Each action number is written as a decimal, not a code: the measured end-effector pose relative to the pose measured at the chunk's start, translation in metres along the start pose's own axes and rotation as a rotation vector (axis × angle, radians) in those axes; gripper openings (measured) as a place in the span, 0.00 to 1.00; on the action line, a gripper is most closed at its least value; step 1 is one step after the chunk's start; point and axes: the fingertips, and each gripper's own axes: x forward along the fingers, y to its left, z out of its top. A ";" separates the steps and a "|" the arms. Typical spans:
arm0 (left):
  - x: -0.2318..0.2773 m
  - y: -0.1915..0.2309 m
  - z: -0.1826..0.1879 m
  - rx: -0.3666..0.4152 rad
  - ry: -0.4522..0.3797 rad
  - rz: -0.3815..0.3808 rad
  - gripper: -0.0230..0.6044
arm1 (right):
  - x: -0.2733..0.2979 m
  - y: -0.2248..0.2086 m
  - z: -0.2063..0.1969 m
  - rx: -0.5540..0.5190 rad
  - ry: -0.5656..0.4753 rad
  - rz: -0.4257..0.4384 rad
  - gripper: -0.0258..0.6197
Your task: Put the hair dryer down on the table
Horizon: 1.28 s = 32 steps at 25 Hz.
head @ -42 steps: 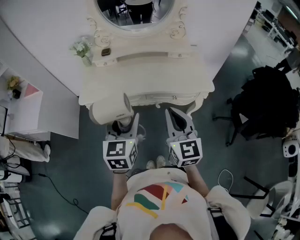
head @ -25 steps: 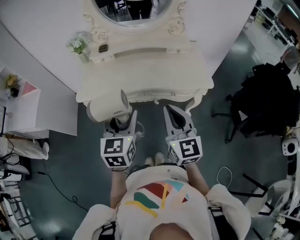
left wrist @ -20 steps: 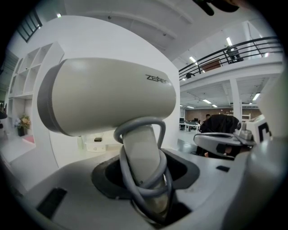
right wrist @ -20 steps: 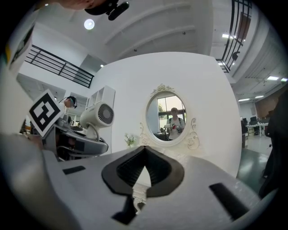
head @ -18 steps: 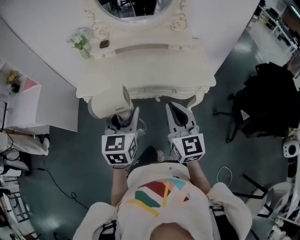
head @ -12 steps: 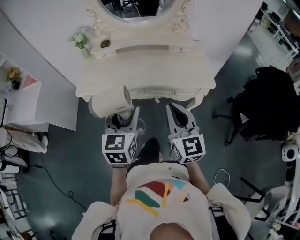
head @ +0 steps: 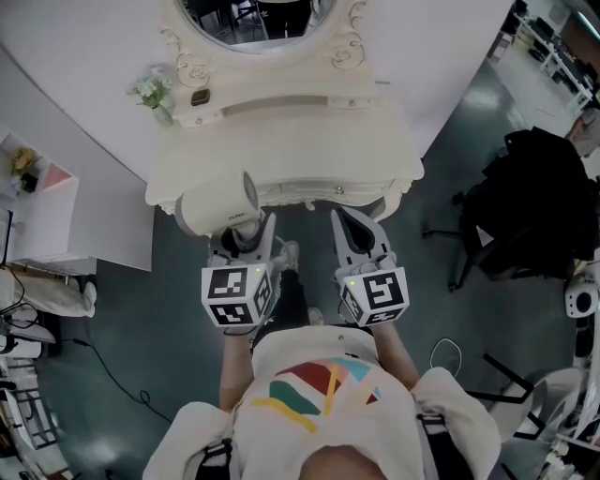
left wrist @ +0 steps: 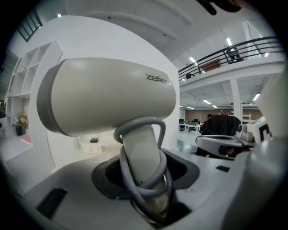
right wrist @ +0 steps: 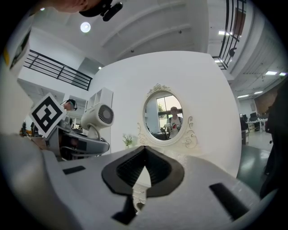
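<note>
A cream hair dryer with a grey cord wound round its handle is held upright in the air over the front left corner of the white dressing table. My left gripper is shut on the handle. In the left gripper view the dryer's barrel points left above the handle, which sits between the jaws of the left gripper. My right gripper hovers beside it, before the table's front edge, shut and empty. In the right gripper view the right gripper faces the mirror, with the hair dryer at its left.
On the table's back ledge stand a small vase of flowers and a small dark object, below an oval mirror. A white shelf unit is at the left. A black office chair stands at the right on the dark floor.
The person has stepped: a dark leg and a shoe now show on the floor between the grippers. Both grippers and the dryer keep their pose at the table's front edge.
</note>
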 end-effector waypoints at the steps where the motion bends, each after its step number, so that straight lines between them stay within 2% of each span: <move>1: 0.002 -0.001 0.001 0.005 0.001 -0.004 0.34 | 0.001 -0.001 0.000 0.000 -0.002 -0.002 0.04; 11: 0.021 0.002 0.005 0.013 -0.009 -0.021 0.34 | 0.018 -0.007 -0.006 -0.020 0.010 0.002 0.04; 19: 0.046 0.034 0.004 -0.013 -0.006 -0.003 0.34 | 0.057 -0.005 -0.012 -0.048 0.031 0.018 0.04; 32: 0.127 0.076 0.021 -0.023 0.007 -0.035 0.34 | 0.143 -0.038 -0.013 -0.059 0.049 -0.010 0.04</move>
